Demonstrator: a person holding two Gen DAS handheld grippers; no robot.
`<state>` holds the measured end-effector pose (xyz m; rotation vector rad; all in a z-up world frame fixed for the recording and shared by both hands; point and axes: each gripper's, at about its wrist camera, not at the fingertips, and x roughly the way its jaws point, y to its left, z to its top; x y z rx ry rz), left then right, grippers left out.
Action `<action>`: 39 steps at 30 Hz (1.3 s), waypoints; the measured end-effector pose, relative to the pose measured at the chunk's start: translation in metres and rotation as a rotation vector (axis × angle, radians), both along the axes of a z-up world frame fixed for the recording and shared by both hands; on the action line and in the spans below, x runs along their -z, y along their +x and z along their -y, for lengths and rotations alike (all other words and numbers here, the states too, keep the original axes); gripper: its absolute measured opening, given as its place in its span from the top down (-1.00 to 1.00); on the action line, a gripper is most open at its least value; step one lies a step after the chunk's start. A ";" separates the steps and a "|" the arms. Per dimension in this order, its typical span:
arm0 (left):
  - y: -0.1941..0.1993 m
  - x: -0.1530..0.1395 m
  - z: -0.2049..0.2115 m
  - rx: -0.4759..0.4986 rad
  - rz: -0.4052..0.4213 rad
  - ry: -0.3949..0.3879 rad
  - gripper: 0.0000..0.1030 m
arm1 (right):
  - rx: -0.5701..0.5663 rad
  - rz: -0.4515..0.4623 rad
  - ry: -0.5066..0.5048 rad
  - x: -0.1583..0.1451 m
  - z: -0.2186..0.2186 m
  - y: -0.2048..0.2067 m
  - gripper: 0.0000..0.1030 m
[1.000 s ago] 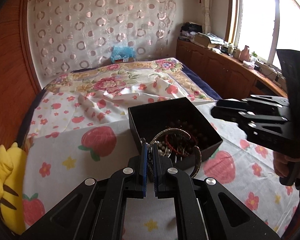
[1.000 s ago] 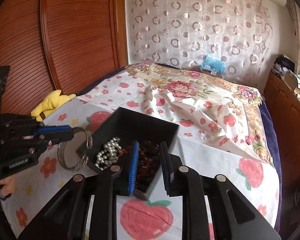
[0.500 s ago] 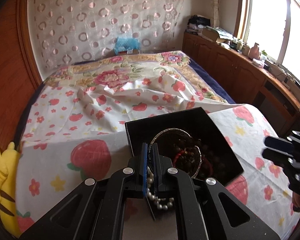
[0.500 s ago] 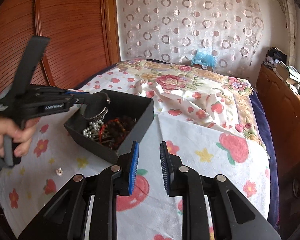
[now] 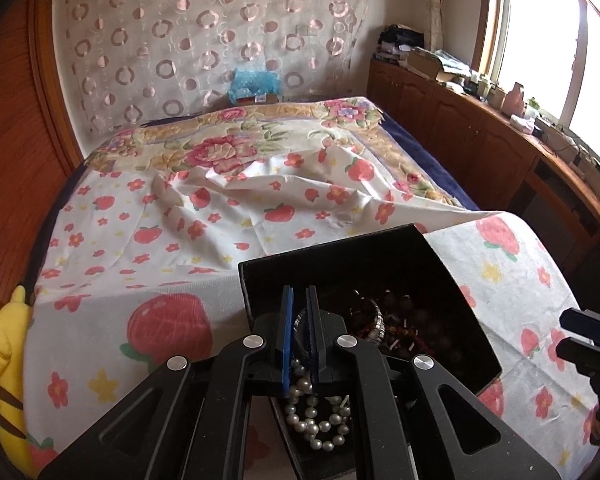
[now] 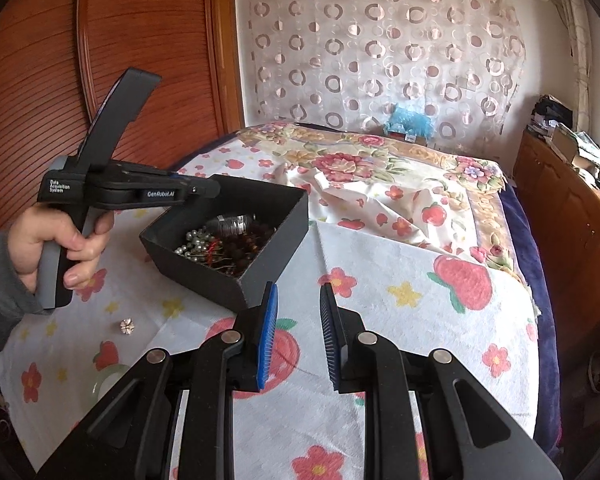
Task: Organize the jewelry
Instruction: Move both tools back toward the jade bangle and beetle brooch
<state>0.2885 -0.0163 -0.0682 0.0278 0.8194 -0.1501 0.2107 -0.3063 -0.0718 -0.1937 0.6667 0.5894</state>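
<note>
A black open box (image 5: 452, 280) (image 6: 236, 280) sits on the strawberry-print sheet and holds a pearl string (image 5: 316, 420) (image 6: 194, 242), dark beads (image 5: 404, 320) (image 6: 240, 248) and a silver bangle (image 6: 234, 222). My left gripper (image 5: 299, 320) (image 6: 210, 190) hangs over the box's near-left part with its jaws slightly apart; the bangle lies in the box below them. My right gripper (image 6: 298, 332) is open and empty, in front of the box's near corner.
A small flower-shaped trinket (image 6: 127, 325) and a pale green bangle (image 6: 108, 380) lie on the sheet left of my right gripper. A yellow plush toy (image 5: 0, 360) lies at the bed's left edge. Wooden cabinets (image 5: 480, 136) run along the right.
My left gripper carried the silver bangle over the box and let it go inside. My right gripper drew back to the right, away from the box.
</note>
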 end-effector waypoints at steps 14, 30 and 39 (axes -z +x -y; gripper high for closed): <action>-0.071 -0.011 -0.003 0.045 0.102 0.059 -0.47 | 0.004 -0.025 0.058 0.011 -0.001 -0.045 0.53; -0.166 0.016 0.005 0.063 0.091 0.052 -0.77 | 0.039 -0.049 0.077 0.021 0.009 -0.108 0.10; -0.193 0.027 0.012 0.103 0.023 -0.021 -0.77 | 0.076 -0.052 0.044 0.035 0.019 -0.132 -0.02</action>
